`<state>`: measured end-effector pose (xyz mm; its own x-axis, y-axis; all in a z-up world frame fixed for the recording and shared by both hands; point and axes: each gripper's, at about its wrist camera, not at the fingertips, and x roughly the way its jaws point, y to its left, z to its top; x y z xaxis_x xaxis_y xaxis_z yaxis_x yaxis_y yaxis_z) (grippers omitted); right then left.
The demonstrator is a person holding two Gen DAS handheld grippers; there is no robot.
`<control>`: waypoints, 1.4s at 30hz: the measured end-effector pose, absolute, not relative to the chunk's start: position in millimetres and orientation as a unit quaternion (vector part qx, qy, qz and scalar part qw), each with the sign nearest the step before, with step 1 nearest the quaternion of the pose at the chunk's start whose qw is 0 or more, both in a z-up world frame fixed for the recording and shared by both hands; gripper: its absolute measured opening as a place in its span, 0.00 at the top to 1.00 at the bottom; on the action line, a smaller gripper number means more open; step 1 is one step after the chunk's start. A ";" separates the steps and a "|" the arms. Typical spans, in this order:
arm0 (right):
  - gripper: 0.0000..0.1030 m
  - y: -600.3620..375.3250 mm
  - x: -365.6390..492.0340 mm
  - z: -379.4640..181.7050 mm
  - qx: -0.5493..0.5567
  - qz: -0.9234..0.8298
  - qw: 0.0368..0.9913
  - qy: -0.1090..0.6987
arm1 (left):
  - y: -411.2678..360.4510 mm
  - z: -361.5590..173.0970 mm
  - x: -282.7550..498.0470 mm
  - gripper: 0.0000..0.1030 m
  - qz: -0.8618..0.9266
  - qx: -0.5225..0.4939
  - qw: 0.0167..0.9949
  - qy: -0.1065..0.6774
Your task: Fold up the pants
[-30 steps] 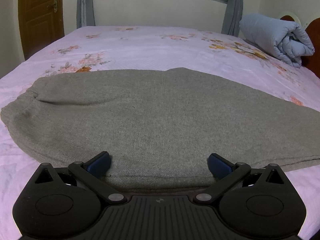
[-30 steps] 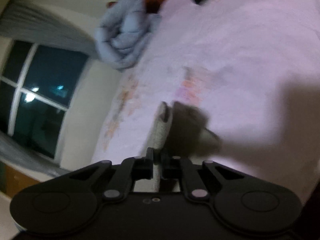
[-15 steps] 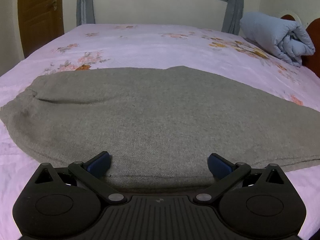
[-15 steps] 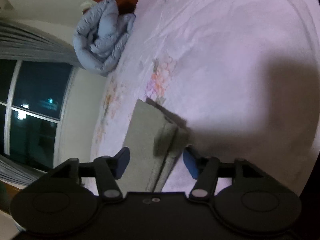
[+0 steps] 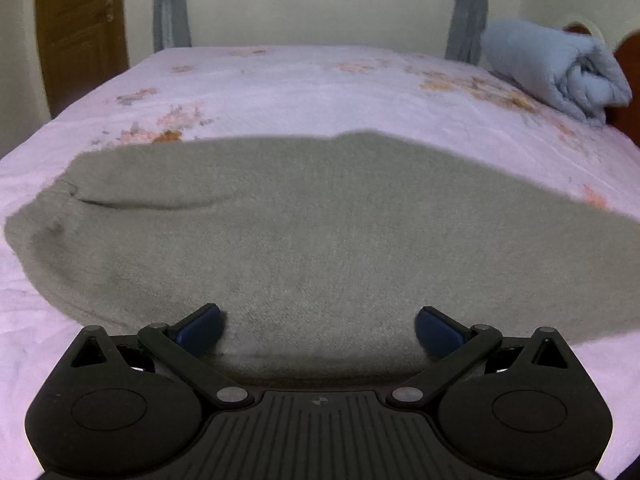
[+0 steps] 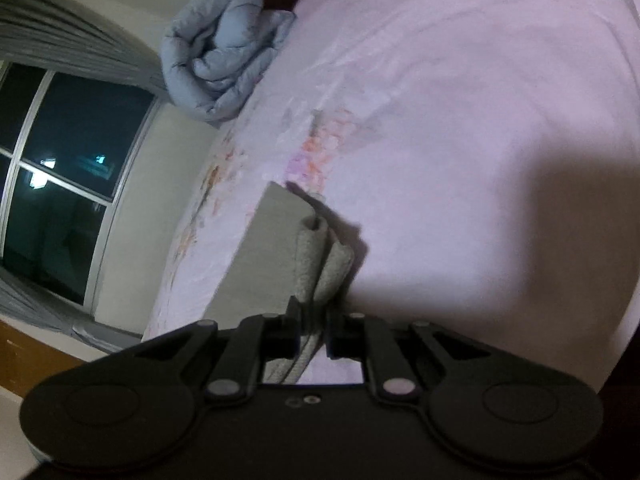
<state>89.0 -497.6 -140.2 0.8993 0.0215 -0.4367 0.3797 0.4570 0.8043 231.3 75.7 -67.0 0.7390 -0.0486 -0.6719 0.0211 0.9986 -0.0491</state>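
Grey knit pants (image 5: pixel 320 220) lie flat across the pink bedsheet, waistband end at the left. My left gripper (image 5: pixel 318 320) hovers low over their near edge, open wide, blue pads (image 5: pixel 200 324) resting by the cloth with nothing pinched. In the right wrist view the pants (image 6: pixel 264 240) run out to a bunched leg end (image 6: pixel 320 256). My right gripper (image 6: pixel 314 316) is closing its jaws on that leg end, and the fabric is pinched between the pads and stands up ahead of them.
The bed (image 5: pixel 320 80) carries a pink floral sheet. A rolled pale-blue quilt (image 5: pixel 556 72) lies at the far right by the wooden headboard (image 5: pixel 628 64). A window with grey curtains (image 5: pixel 172 4) and a brown door (image 5: pixel 80 28) stand beyond the bed.
My right gripper let go of the leg end, stood open half a second ago, and has shut on it again. The left gripper and the pants before it have not moved.
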 end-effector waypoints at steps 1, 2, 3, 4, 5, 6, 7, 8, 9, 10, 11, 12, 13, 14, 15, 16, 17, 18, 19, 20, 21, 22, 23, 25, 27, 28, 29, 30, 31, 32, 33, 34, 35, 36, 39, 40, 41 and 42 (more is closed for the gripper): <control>0.98 -496.9 91.8 -137.3 0.501 -0.106 0.834 0.202 | 68.2 -58.9 228.3 0.00 -0.029 -0.036 0.937 0.346; 0.98 -496.2 93.8 -134.8 0.488 -0.106 0.841 0.210 | 56.0 -51.3 226.9 0.00 -0.040 -0.045 0.941 0.332; 0.98 -496.5 94.2 -134.6 0.483 -0.105 0.842 0.214 | 37.7 -45.2 227.1 0.00 -0.052 -0.040 0.944 0.322; 0.98 -496.2 95.7 -136.9 0.490 -0.104 0.839 0.214 | 14.9 -42.3 229.6 0.00 -0.059 -0.027 0.945 0.319; 0.98 -498.5 93.9 -140.3 0.500 -0.102 0.833 0.211 | -6.8 -42.9 233.3 0.00 -0.069 -0.018 0.944 0.322; 0.98 -500.5 90.5 -142.0 0.503 -0.101 0.832 0.210 | -30.0 -46.0 238.0 0.00 -0.082 -0.020 0.941 0.329; 0.97 -498.7 90.9 -143.2 0.497 -0.102 0.836 0.210 | -53.9 -51.2 242.3 0.00 -0.097 -0.024 0.937 0.336; 0.97 -496.9 91.1 -142.6 0.494 -0.102 0.837 0.211 | -77.7 -58.7 244.1 0.00 -0.106 -0.018 0.935 0.339; 0.97 -497.6 90.3 -143.0 0.497 -0.101 0.836 0.210 | -100.7 -69.7 243.9 0.00 -0.101 0.000 0.932 0.349; 0.97 -499.0 90.0 -143.7 0.502 -0.098 0.833 0.210 | -122.4 -87.4 243.5 0.00 -0.093 0.017 0.920 0.380; 0.97 -500.1 89.6 -144.1 0.505 -0.096 0.831 0.211 | -137.1 -98.5 234.0 0.00 -0.070 0.031 0.922 0.381; 0.97 -500.8 89.0 -144.0 0.505 -0.093 0.831 0.213 | -149.2 -101.3 218.4 0.00 -0.057 0.048 0.930 0.359; 0.97 -501.2 89.3 -143.0 0.502 -0.091 0.833 0.215 | -153.3 -98.9 210.4 0.00 -0.059 0.046 0.933 0.353; 0.97 -501.5 90.0 -141.9 0.499 -0.089 0.834 0.218 | -155.7 -92.5 204.0 0.00 -0.059 0.036 0.937 0.344; 0.97 -501.7 90.2 -140.6 0.494 -0.087 0.837 0.219 | -158.7 -86.5 201.2 0.00 -0.065 0.027 0.939 0.337; 0.97 -501.0 91.2 -139.1 0.486 -0.084 0.841 0.220 | -163.7 -81.1 199.8 0.00 -0.075 0.016 0.940 0.333; 0.97 -500.7 92.7 -138.2 0.481 -0.083 0.845 0.221 | -169.8 -76.8 199.4 0.00 -0.080 0.014 0.941 0.329; 0.96 -501.0 94.0 -138.9 0.481 -0.082 0.845 0.220 | -179.5 -74.8 199.4 0.00 -0.086 0.020 0.941 0.328; 0.96 -501.8 94.1 -140.9 0.487 -0.082 0.842 0.218 | -186.9 -77.4 202.2 0.00 -0.088 0.024 0.936 0.339; 0.96 -502.7 93.7 -142.7 0.491 -0.081 0.840 0.216 | -195.0 -86.8 205.8 0.00 -0.088 0.029 0.927 0.364; 0.96 -503.1 93.4 -143.9 0.493 -0.079 0.839 0.215 | -203.3 -95.3 205.8 0.00 -0.078 0.049 0.924 0.370; 0.96 -503.2 93.6 -144.2 0.493 -0.078 0.839 0.215 | -208.9 -99.4 200.3 0.00 -0.072 0.065 0.929 0.357; 0.96 -503.2 94.2 -143.8 0.492 -0.078 0.840 0.216 | -209.7 -103.3 197.1 0.00 -0.067 0.066 0.932 0.350; 0.96 -502.3 95.8 -140.7 0.486 -0.079 0.842 0.220 | -210.2 -104.0 195.4 0.00 -0.057 0.061 0.934 0.348; 0.96 -499.1 97.7 -136.0 0.474 -0.084 0.847 0.223 | -212.6 -102.8 198.8 0.00 -0.048 0.063 0.934 0.349; 0.96 -496.7 98.7 -133.3 0.469 -0.087 0.850 0.224 | -213.8 -103.0 197.1 0.00 -0.045 0.065 0.934 0.347; 0.96 -494.3 99.5 -130.0 0.461 -0.091 0.854 0.224 | -214.9 -103.4 196.6 0.00 -0.044 0.066 0.935 0.346; 0.96 -491.1 100.1 -125.4 0.453 -0.093 0.859 0.221 | -217.7 -105.3 198.9 0.00 -0.043 0.066 0.936 0.344; 0.97 -487.0 101.1 -119.0 0.446 -0.092 0.863 0.217 | -217.0 -104.9 198.6 0.00 -0.043 0.064 0.936 0.343; 0.97 -481.7 102.3 -110.4 0.436 -0.090 0.870 0.212 | -215.0 -103.0 199.4 0.00 -0.045 0.060 0.936 0.344; 0.97 -476.4 104.0 -100.9 0.424 -0.087 0.877 0.207 | -211.5 -102.4 204.9 0.00 -0.052 0.055 0.936 0.344; 0.97 -468.7 106.8 -88.9 0.413 -0.080 0.885 0.202 | -204.7 -98.2 206.8 0.00 -0.061 0.050 0.936 0.342; 0.97 -458.6 110.7 -74.8 0.400 -0.069 0.892 0.197 | -195.4 -93.0 206.2 0.00 -0.062 0.044 0.938 0.339; 0.97 -448.8 114.5 -62.7 0.388 -0.059 0.899 0.193 | -178.1 -85.4 204.2 0.00 -0.057 0.031 0.940 0.334; 0.97 -397.3 132.0 -23.8 0.337 -0.014 0.925 0.175 | -108.7 -63.1 198.5 0.00 -0.028 0.012 0.950 0.311; 0.97 -374.6 139.4 -13.7 0.318 0.001 0.932 0.172 | -81.0 -56.9 197.8 0.00 -0.016 0.006 0.951 0.310; 0.97 -350.3 147.1 -6.6 0.302 0.016 0.938 0.170 | -51.0 -50.8 195.4 0.00 0.003 0.000 0.952 0.305; 0.97 -323.6 155.5 -1.6 0.285 0.033 0.943 0.170 | -13.9 -44.2 191.7 0.00 0.026 -0.008 0.953 0.301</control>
<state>155.5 -323.6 -1.6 0.9402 0.1597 -0.3008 0.0335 0.8355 0.5485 191.7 -13.9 -44.2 0.8172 0.0453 -0.5746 -0.0552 0.9985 0.0003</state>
